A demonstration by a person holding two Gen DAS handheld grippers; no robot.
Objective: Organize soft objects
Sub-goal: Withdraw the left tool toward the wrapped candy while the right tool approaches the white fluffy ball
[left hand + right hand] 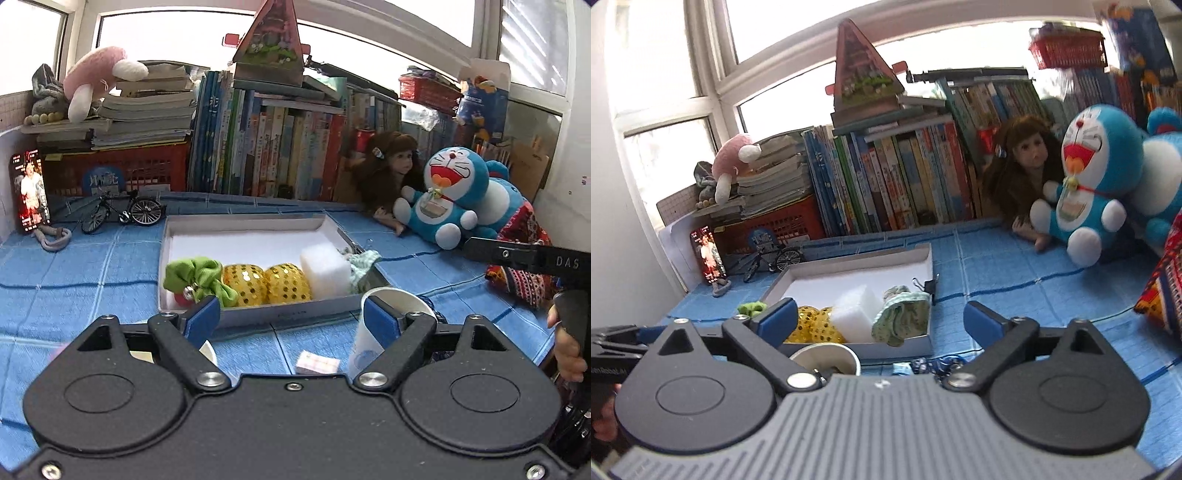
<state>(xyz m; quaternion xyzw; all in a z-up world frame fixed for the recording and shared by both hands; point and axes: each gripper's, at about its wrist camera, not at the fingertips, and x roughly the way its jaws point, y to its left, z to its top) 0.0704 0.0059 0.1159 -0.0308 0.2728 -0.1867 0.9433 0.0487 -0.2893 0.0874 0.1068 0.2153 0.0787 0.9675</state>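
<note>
A shallow white box [255,221] [857,258] lies on the blue mat. Along its near side sit a green scrunchie [195,278], two gold sequined scrunchies [267,284] [816,325], a white sponge block [325,269] [858,312] and a pale green checked cloth piece [364,264] [905,319] draped over the right corner. My left gripper [291,319] hovers open just short of the box, nothing between its blue pads. My right gripper [881,319] is also open and empty, in front of the box's right corner.
A white paper cup [373,332] [827,360] stands near the box's front. A binder clip [929,284], a Doraemon plush [447,195] [1082,184], a doll [388,170], a patterned cushion [524,273], a toy bicycle [123,212], a phone [29,192] and a book wall [280,147] ring the mat.
</note>
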